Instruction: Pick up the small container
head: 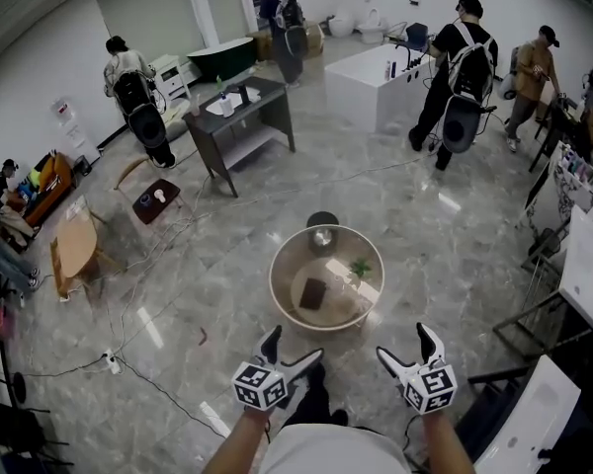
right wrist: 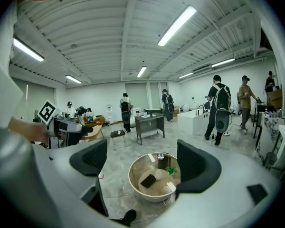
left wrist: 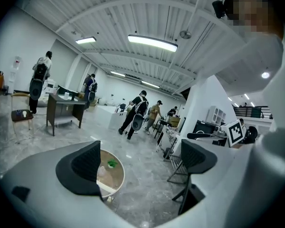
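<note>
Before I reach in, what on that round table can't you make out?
Shiny container: head view, too small; contents unclear.
Round table: left gripper view, mostly hidden behind the left gripper.
Dark flat item: right gripper view, too small to identify.

Ceiling strip lights [left wrist: 152,42] are flooding the room brightly and evenly, and the glossy floor [head: 227,255] is throwing back pale glare streaks. Fisheye bending is curving every edge, the corners are darkening, and the shell of the left gripper [left wrist: 141,163] is looking soft up close.
</note>
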A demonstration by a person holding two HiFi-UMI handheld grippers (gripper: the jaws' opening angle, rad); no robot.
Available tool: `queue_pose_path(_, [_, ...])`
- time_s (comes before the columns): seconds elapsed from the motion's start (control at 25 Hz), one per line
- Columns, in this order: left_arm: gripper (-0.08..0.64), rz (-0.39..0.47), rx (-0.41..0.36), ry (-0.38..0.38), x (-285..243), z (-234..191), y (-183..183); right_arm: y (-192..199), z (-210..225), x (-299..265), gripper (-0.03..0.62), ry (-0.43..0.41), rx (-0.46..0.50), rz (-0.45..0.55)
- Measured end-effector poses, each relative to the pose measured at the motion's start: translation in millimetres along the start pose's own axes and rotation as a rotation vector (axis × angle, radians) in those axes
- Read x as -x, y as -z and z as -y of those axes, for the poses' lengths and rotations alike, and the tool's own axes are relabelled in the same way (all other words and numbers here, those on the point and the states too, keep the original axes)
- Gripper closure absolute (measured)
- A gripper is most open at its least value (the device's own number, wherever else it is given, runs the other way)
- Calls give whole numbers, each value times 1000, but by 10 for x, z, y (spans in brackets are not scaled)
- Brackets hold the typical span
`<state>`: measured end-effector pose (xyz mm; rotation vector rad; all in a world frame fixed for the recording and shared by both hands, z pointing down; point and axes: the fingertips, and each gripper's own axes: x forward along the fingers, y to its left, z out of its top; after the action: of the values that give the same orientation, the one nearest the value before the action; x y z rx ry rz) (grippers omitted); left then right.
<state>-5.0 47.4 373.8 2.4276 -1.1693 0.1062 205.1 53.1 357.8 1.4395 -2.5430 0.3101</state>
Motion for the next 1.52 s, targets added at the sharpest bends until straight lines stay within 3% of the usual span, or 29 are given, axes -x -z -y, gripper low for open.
queue_pose_path(0.96, [30,-75,33,95,-1601,-1619,-635,-233,697,-1999,124,66,-3,-116])
queue_pose_path(1.24, [29,-109,35,127,-1763,-1813,-664,-326,765,-2274,124,84,3,-139])
queue_pose_path(1.52, [29,-127,46,84,-1925,-1912,-700,-327,984,-2434,124,44,10,-174])
